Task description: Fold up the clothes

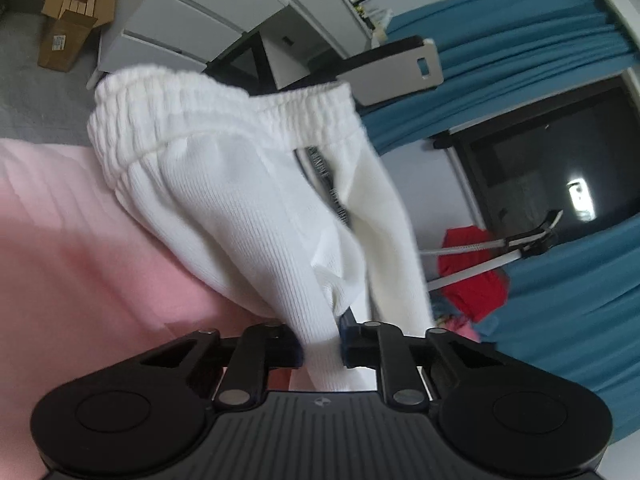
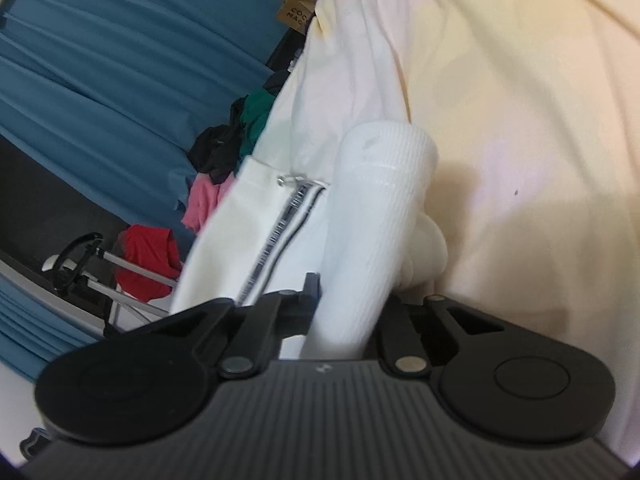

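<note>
Left gripper [image 1: 322, 346]: clamped on ribbed cloth of the white trousers [image 1: 240, 184].
Right gripper [image 2: 344, 308]: clamped on a trouser leg [image 2: 372, 216].
Trousers: held above the pink bedsheet [image 1: 80, 264] — elastic waistband [image 1: 192, 96] at the far end.
Far right: blue curtains [image 1: 520, 40].

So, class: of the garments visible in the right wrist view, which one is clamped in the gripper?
The white ribbed garment: its fabric runs between the right gripper jaws. The red, pink and green clothes lie apart, near the curtain.

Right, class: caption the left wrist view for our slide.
Left tongs clamp white trousers above a pink sheet.
</note>
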Available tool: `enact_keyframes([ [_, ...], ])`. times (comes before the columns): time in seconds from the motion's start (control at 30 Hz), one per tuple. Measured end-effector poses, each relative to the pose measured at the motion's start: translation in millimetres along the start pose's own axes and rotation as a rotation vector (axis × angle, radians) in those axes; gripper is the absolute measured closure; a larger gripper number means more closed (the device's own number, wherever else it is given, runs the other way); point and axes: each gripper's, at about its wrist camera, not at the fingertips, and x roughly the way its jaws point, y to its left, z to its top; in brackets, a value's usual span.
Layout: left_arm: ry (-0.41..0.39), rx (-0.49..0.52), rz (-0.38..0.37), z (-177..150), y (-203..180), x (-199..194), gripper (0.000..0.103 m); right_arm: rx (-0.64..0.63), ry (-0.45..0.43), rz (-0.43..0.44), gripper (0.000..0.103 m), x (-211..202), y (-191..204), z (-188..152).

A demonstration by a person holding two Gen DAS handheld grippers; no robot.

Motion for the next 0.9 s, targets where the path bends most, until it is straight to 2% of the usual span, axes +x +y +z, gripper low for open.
enact_keyframes([
  [0.1, 0.004, 0.010, -0.017, 2.7, -4.4, -18.3, 0.090, 0.003, -0.016, 0.033, 0.093, -21.4, 7.1, 4.6],
  [0.27, 0.005, 0.018, -0.071, -2.6, -15.8, -47.9, 0.091, 0.037, -0.013, 0.036, 0.093, -62.0, 2.7, 8.0],
  [0.4, 0.026, 0.032, -0.097, 1.0, -13.4, -98.2, 0.091, 0.026, 0.044, 0.004, 0.093, -86.6, -9.2, 16.5],
  [0.53, 0.051, 0.009, -0.093, 5.4, -4.5, -143.7, 0.091, 0.079, 0.061, 0.022, 0.093, -118.8, -21.9, 19.0],
  [0.63, 0.074, 0.032, -0.046, 2.8, 5.6, -166.8, 0.090, 0.059, 0.059, 0.028, 0.093, -138.2, -24.4, 17.4],
  [0.77, 0.133, 0.094, 0.079, -6.8, 18.2, -176.2, 0.086, 0.098, 0.069, 0.001, 0.093, -145.3, -42.9, 14.1],
  [0.87, 0.124, 0.129, 0.127, -8.5, 19.1, -189.7, 0.076, 0.120, 0.100, -0.031, 0.093, -139.6, -59.0, 12.1],
  [0.9, 0.110, 0.170, 0.140, -10.5, 14.3, -196.0, 0.068, 0.127, 0.106, -0.031, 0.093, -138.0, -62.7, 11.6],
])
